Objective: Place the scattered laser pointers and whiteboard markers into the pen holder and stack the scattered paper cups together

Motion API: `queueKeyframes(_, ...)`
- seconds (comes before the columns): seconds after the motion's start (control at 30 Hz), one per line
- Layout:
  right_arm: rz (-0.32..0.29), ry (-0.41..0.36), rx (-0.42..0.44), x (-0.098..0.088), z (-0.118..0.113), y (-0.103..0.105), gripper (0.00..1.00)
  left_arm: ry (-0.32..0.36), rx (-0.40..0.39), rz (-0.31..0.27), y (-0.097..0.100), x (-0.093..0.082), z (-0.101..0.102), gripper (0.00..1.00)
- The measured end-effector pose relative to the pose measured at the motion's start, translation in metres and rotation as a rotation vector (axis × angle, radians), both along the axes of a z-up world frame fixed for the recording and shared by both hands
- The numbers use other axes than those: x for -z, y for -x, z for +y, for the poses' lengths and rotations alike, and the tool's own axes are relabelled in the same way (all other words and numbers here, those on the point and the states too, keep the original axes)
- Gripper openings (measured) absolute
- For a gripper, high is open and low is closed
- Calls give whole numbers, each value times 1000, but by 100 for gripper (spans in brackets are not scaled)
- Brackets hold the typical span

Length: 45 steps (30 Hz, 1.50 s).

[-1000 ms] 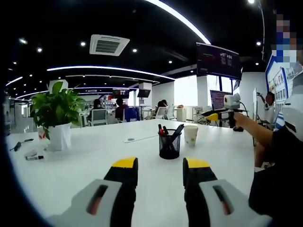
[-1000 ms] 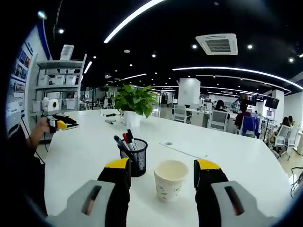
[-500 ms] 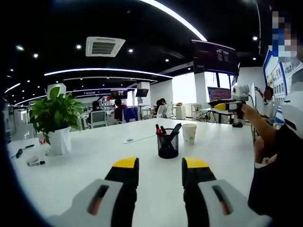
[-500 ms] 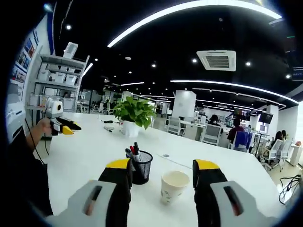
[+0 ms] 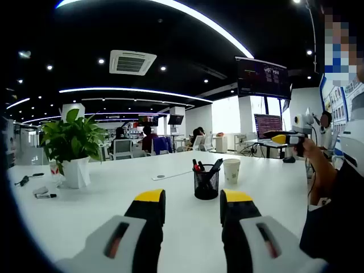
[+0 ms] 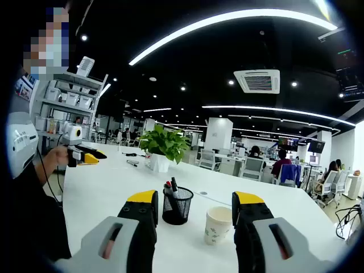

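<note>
A black mesh pen holder (image 5: 206, 183) stands on the white table (image 5: 114, 210) with red and black markers in it. A white paper cup (image 5: 231, 170) stands just to its right. My left gripper (image 5: 193, 205) is open and empty, well short of both. In the right gripper view the pen holder (image 6: 177, 206) and the paper cup (image 6: 219, 224) sit beyond my right gripper (image 6: 195, 207), whose jaws are open and empty. A dark marker (image 5: 45, 195) lies far left by the plant.
A potted green plant (image 5: 71, 145) stands at the left of the table, with small dark items (image 5: 23, 181) near it. A person's hand holds the right gripper (image 5: 290, 137) off to the right. Office chairs and people sit beyond the table.
The right gripper has drawn back and up from the cup and pen holder, which look smaller now. The left gripper view has shifted only slightly. Cup and holder stay put.
</note>
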State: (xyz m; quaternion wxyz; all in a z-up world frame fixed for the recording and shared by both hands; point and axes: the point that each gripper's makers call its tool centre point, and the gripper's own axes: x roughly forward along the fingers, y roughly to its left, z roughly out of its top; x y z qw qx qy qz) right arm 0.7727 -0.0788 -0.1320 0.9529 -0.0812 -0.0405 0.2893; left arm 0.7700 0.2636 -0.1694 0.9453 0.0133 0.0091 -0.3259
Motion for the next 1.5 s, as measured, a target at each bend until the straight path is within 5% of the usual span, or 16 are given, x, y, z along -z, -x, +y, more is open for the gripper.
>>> queueKeyframes(0.37, -9, -5, -48, 7, 1, 4, 60, -20, -24, -31, -7, 18, -4, 41)
queueKeyframes(0.47, -59, -1, -69, 5, 3, 7, 65, -18, -28, 63, -14, 36, -3, 43)
queueKeyframes(0.73, 37, 145, -202, 46, 26, 7, 58, 15, 20, 7, -12, 17, -15, 45)
queueKeyframes(0.93, 11, 85, -190, 35, 21, 5, 60, 38, -26, 10, -16, 18, 5, 45)
queueKeyframes(1.03, -39, 68, -94, 28, 9, -7, 58, -34, -96, 44, -19, 29, 22, 42)
queueKeyframes(1.1, -8, 43, -42, 30, 1, -14, 56, -10, -101, 29, -19, 25, 28, 42)
queueKeyframes(1.23, 3, -32, -139, 28, 10, -5, 57, 51, -96, 31, -18, 14, 31, 42)
queueKeyframes(1.5, -27, 43, -124, 31, 13, -2, 60, 46, -122, 21, -19, 10, 32, 42)
